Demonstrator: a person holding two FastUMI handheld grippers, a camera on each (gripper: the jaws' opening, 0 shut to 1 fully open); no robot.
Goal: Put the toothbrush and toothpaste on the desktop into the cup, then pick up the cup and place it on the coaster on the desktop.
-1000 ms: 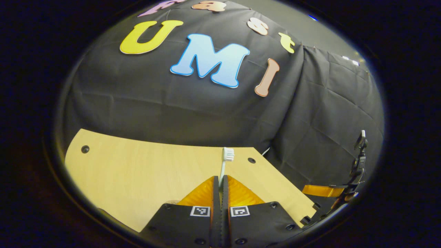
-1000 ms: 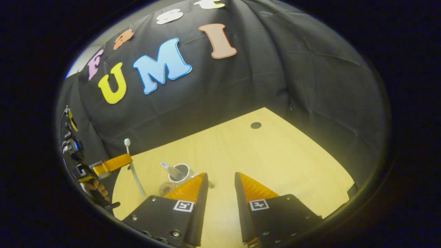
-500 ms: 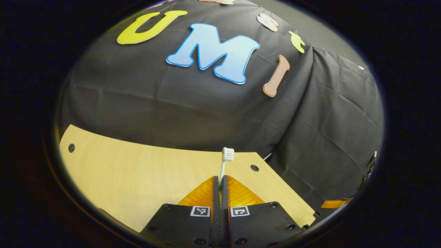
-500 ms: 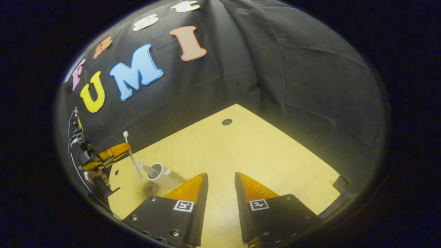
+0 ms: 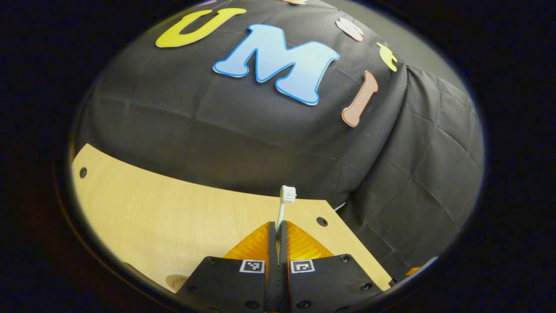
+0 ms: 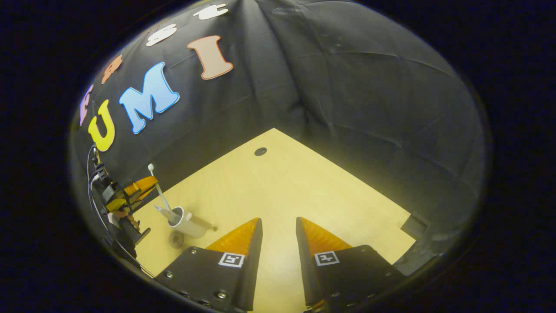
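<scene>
Since half a second ago your left gripper [image 5: 276, 224] has carried the toothbrush [image 5: 284, 203] rightward over the desktop [image 5: 165, 217]: in the right gripper view the brush's lower end now dips at the cup's [image 6: 187, 223] mouth, where earlier it hung to the cup's left and apart from it. In the left gripper view the far wall has slid up and the coaster [image 5: 176, 281] has come into sight at the near left edge of the desk. Your right gripper [image 6: 279, 226] has swung further right and away, so the cup, coaster and your other hand now sit smaller and farther off to its left.

Your left gripper's orange fingers are pressed together on the toothbrush handle, bristle head up and pointing away from you toward the cloth wall. In the right gripper view you can see that gripper [image 6: 141, 188] tilted, fingers aimed down and right at the cup, with your hand [image 6: 126, 217] gripping the handle below it.

Your right gripper hovers above the bare desktop with its fingers a narrow gap apart, holding nothing.

The white cup stands toward the left side of the desk. The toothpaste [image 6: 164, 212] is already in it, its end sticking out leftward over the rim. The round brown coaster [image 6: 176, 239] lies flat on the desktop just near-left of the cup's base.
</scene>
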